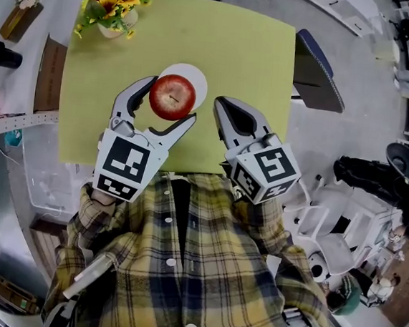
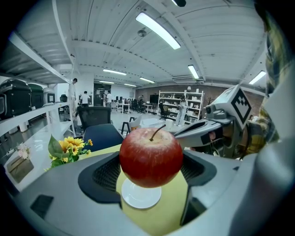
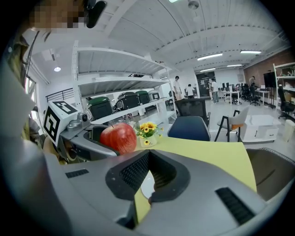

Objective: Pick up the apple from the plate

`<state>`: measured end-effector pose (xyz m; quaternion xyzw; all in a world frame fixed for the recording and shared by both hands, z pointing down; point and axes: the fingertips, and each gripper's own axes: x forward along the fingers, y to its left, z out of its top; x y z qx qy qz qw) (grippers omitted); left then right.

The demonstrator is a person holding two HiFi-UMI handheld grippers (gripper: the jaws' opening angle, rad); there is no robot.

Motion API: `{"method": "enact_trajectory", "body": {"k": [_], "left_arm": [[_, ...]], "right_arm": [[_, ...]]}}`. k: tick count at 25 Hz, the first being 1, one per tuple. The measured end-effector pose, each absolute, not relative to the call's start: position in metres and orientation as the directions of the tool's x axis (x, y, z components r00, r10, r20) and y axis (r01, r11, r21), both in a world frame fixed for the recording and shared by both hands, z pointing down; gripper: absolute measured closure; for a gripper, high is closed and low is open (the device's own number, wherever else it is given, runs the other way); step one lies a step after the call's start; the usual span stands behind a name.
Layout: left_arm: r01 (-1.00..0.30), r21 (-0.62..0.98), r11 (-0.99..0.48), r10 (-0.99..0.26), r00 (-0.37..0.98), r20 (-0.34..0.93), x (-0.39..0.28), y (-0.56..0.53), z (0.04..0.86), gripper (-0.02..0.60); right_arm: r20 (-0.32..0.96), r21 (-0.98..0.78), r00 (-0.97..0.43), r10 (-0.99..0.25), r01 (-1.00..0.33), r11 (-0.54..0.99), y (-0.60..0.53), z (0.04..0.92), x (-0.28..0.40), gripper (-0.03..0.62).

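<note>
The left gripper point(image 1: 172, 100) pinches the apple point(image 2: 151, 156), holding it just above the plate point(image 1: 189, 71). Right of the plate, the right gripper point(image 1: 219, 103) has its jaws pressed together, empty.

Bright open workroom: ceiling strip lights point(image 2: 156, 30), white shelving point(image 3: 115, 85), blue chair point(image 3: 189, 128), pale floor point(image 1: 365, 139).
</note>
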<state>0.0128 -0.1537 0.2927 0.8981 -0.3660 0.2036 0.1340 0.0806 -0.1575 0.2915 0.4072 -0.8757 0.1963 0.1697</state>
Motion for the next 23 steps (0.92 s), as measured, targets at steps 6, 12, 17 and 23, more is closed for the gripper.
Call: {"method": "enact_trajectory", "body": {"k": [6, 12, 17, 23], "left_arm": [[-0.704, 0.094, -0.704, -0.596, 0.657, 0.461, 0.014, -0.155, 0.29, 0.169], [-0.689, 0.125, -0.713, -0.58, 0.681, 0.446, 0.016, -0.157, 0.287, 0.169], [-0.673, 0.118, -0.73, -0.565, 0.693, 0.448, 0.016, -0.156, 0.287, 0.169], [-0.624, 0.188, -0.758, -0.519, 0.752, 0.406, 0.021, -0.167, 0.285, 0.169]], "right_arm": [[0.462, -0.205, -0.615, -0.639, -0.775, 0.598, -0.156, 0.292, 0.077, 0.597], [0.467, -0.206, -0.618, -0.632, -0.772, 0.602, -0.157, 0.293, 0.075, 0.597], [0.467, -0.214, -0.62, -0.63, -0.771, 0.6, -0.154, 0.293, 0.077, 0.597], [0.452, -0.197, -0.602, -0.658, -0.787, 0.584, -0.159, 0.291, 0.084, 0.598]]}}
